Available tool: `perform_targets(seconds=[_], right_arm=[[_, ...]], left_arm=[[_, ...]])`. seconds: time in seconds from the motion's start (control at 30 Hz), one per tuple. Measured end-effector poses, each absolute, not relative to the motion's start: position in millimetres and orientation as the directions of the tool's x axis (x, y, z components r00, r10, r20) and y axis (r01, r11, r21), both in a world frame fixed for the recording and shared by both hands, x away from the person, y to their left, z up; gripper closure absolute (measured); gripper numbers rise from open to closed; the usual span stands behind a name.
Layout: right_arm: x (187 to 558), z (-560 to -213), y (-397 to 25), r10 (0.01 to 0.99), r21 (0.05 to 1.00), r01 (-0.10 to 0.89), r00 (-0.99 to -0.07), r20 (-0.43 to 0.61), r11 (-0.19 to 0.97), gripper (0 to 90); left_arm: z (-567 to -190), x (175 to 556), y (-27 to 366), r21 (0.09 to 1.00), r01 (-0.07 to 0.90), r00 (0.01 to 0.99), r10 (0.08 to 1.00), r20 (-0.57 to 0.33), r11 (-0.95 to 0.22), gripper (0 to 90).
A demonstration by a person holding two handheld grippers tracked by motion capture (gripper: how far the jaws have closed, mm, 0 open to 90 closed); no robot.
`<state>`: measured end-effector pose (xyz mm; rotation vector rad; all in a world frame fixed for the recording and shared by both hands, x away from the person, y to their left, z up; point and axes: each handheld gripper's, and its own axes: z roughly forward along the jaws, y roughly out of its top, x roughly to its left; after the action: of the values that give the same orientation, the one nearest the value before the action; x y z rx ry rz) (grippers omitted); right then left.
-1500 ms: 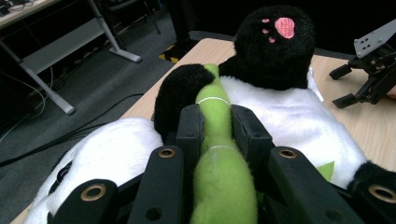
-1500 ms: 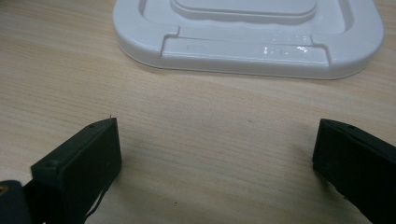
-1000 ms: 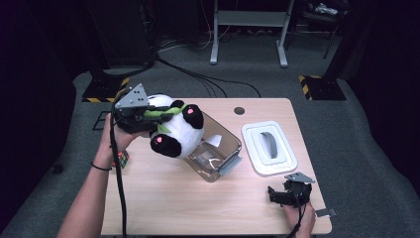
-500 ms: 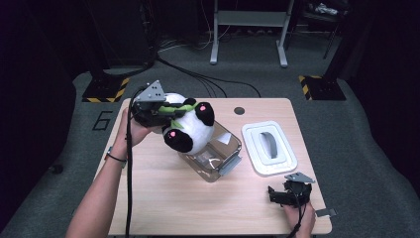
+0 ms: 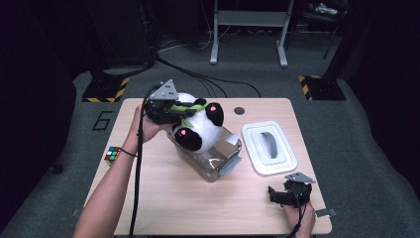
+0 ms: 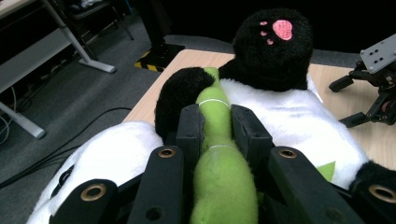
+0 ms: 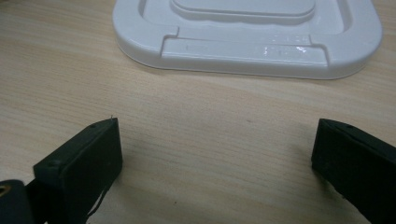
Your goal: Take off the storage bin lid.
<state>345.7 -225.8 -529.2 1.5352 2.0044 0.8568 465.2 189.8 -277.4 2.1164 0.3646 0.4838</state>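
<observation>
Over the clear box, gripper-held panda

The table has a pale wood-grain top with rounded corners and stands on grey carpet. A small dark round hole sits near its far edge, about midway along. A clear plastic box rests near the middle of the top, turned at an angle to the edges. To its right, apart from it, a white lid lies flat; the right gripper view shows its rounded rim lying directly on the wood. At the left edge sits a colourful puzzle cube. Near the front right corner the right claw rests low on the top, jaws spread wide.
</observation>
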Motion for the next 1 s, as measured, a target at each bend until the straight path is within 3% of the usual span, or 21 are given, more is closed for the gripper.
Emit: perform_targets(seconds=[1.0], right_arm=[[345.5, -529.2, -225.8, 0.965, 0.72, 0.671, -0.261, 0.006, 0.177, 1.1]], left_arm=[[-331.4, 477.8, 147.0, 0.78, 0.126, 0.916, 0.373, 0.145, -0.613, 74.3]])
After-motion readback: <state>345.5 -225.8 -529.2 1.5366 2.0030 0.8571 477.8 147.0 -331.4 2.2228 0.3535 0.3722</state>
